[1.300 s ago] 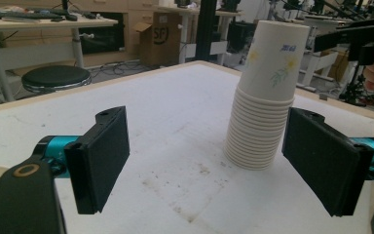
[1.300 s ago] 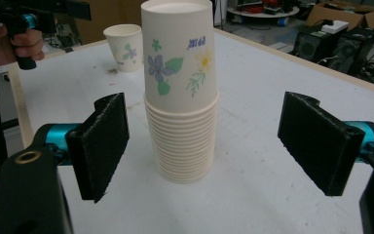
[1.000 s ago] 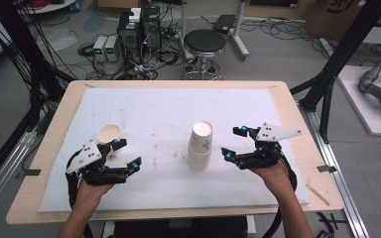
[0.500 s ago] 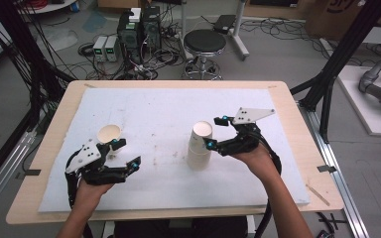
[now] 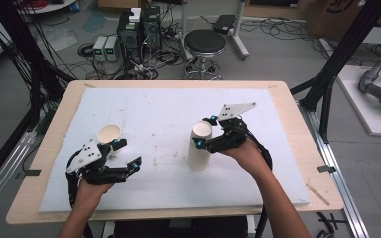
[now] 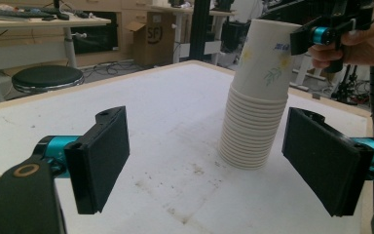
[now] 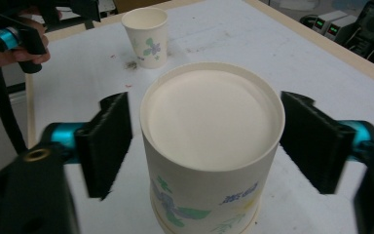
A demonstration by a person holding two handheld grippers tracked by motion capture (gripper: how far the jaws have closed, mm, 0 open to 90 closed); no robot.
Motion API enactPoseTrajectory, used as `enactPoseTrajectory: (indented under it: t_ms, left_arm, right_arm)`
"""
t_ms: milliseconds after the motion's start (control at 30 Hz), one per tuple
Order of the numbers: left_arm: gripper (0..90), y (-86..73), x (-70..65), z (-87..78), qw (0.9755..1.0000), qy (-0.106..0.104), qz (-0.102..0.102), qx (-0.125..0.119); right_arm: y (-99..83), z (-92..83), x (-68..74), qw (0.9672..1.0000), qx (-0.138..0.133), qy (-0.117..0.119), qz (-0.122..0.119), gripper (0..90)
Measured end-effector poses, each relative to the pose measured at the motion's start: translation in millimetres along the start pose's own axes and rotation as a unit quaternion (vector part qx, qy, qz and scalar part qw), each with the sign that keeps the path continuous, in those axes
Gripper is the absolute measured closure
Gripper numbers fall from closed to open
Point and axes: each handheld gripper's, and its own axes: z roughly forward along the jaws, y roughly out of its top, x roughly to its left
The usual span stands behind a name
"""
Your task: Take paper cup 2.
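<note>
Nearest, the left hand-held gripper [image 5: 124, 154] rests wide open on the tabletop [image 5: 158, 104], beside a single cup [image 5: 109, 135]. Farther in, the right hand-held gripper [image 5: 204, 132] straddles the top of the cup stack [image 5: 200, 147] mid-tabletop; its jaws have just been closing, pads not yet touching.

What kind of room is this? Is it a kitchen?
Not a kitchen; it looks like a robotics lab or workshop. Electronic boxes sit among tangled cables on the floor, black metal frames stand round the table, and a black stool is behind it.
</note>
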Motion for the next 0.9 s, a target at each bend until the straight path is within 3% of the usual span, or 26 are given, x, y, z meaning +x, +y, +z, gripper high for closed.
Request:
enactPoseTrajectory:
  t_ms: [167, 400, 900]
  left_arm:
    - [17.6, 0.0, -0.9, 1.1, 1.0000, -0.002, 0.001, 0.005]
    - [17.7, 0.1, -1.9, 2.3, 1.0000, -0.005, -0.001, 0.004]
    - [17.7, 1.5, -4.8, 3.4, 0.9999, -0.012, 0.003, 0.002]
  right_arm:
    - [0.9, 0.6, -2.2, 1.0000, 0.008, 0.005, 0.000, 32.6]
    - [3.9, 0.1, -2.2, 0.9999, 0.011, 0.002, -0.002, 34.0]
    - [26.8, -20.2, -2.9, 0.9996, -0.026, 0.009, 0.004, 34.8]
